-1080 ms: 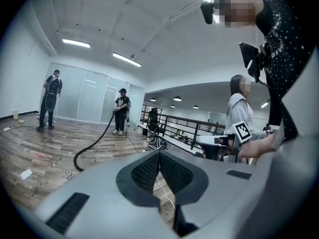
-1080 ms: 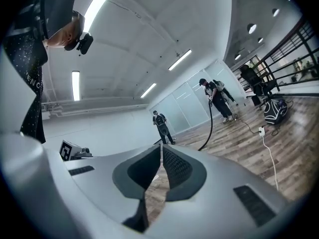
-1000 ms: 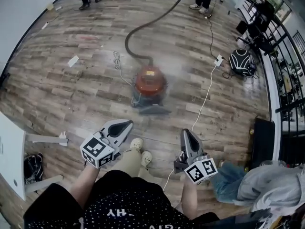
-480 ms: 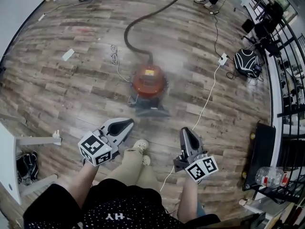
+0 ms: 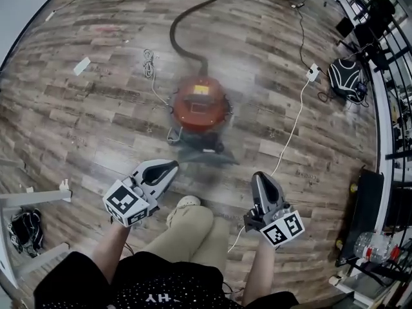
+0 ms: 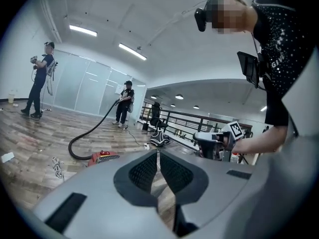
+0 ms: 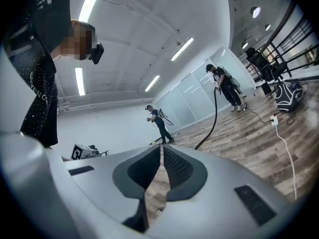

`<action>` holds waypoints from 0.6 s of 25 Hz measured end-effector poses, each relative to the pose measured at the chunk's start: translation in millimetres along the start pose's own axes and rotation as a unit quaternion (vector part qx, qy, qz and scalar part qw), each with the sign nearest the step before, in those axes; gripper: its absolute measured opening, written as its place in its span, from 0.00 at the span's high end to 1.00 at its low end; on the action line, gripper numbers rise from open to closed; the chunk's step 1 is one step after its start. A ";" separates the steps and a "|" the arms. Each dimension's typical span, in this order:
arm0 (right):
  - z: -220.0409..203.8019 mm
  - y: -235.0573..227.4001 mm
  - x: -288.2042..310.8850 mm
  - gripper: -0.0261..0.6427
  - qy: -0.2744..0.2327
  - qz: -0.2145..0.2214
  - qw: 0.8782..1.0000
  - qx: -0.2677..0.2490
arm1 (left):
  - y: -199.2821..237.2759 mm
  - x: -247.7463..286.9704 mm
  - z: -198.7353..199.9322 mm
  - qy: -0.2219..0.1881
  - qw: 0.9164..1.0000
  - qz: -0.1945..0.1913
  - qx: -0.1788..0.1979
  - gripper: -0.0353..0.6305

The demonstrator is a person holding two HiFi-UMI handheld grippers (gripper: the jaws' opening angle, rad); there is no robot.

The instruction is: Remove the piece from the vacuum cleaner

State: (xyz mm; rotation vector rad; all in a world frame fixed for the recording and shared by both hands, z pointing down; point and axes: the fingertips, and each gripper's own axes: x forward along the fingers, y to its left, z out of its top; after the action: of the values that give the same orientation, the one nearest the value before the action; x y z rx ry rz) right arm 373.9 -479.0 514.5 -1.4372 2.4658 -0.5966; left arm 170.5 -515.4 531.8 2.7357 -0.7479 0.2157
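Vacuum cleaner (image 5: pixel 201 105), red, sits on the wooden floor (image 5: pixel 84 121) with its black hose (image 5: pixel 187 24) attached; left hand-held gripper (image 5: pixel 170 167) and right hand-held gripper (image 5: pixel 260 177) hover short of it, both closed, empty

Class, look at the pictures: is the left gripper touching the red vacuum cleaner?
Apart. In the left gripper view the left gripper is shut on nothing, and the vacuum cleaner lies well beyond it on the floor.
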 end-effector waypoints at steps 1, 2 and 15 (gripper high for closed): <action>-7.7 -8.3 1.5 0.94 -0.007 0.004 1.000 0.000 | 5.1 5.9 -11.8 0.004 1.000 -0.003 0.006 0.93; -16.6 -16.9 2.7 0.94 -0.013 0.007 1.000 0.001 | 10.3 11.2 -23.8 0.006 1.000 -0.005 0.009 0.93; -170.5 -136.5 37.9 0.58 0.038 0.095 0.991 -0.089 | 81.0 54.9 -193.6 -0.017 0.998 -0.039 0.035 0.49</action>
State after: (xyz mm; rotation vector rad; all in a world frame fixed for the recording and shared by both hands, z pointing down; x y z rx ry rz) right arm 395.1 -532.2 728.7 -1.2385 2.7357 -0.4103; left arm 162.8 -545.7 746.4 2.8355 -0.6538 0.1825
